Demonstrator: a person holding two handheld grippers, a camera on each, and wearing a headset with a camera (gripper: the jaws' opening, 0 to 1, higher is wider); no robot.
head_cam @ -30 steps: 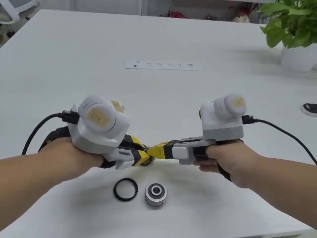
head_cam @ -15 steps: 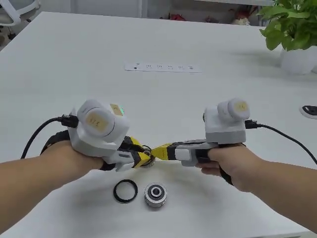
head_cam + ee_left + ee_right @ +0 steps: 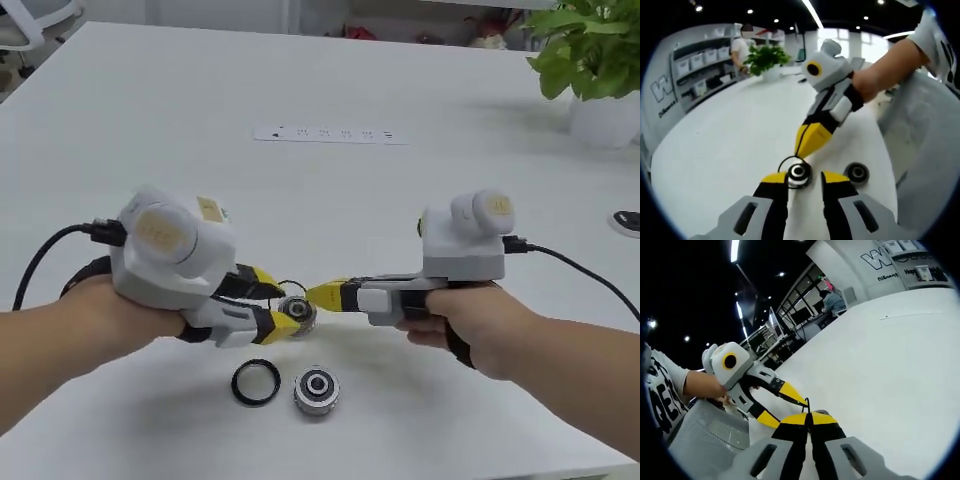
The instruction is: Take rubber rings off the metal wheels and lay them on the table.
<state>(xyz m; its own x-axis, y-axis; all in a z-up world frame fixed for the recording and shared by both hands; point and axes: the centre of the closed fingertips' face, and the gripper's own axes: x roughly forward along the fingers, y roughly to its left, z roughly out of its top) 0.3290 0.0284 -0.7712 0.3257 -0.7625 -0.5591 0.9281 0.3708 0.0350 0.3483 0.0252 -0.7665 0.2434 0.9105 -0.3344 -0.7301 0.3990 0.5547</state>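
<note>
- The left tool (image 3: 282, 303) clamps a small silver metal wheel (image 3: 298, 312) above the white worktop (image 3: 330, 200).
- The right tool (image 3: 318, 295), jaws pressed together, pinches the wheel's thin black rubber ring (image 3: 784, 161), partly off.
- Next, probably: pull it free and lay it beside the loose black ring (image 3: 255, 382).

White tbl (image 3: 150, 90), potted plant (image 3: 590, 50), wall shelves (image 3: 695, 70)

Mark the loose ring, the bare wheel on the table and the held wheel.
loose ring (image 3: 234, 382), head view, left of its band.
bare wheel (image 3: 317, 384), head view, hub.
held wheel (image 3: 798, 172), left gripper view, hub.
</note>
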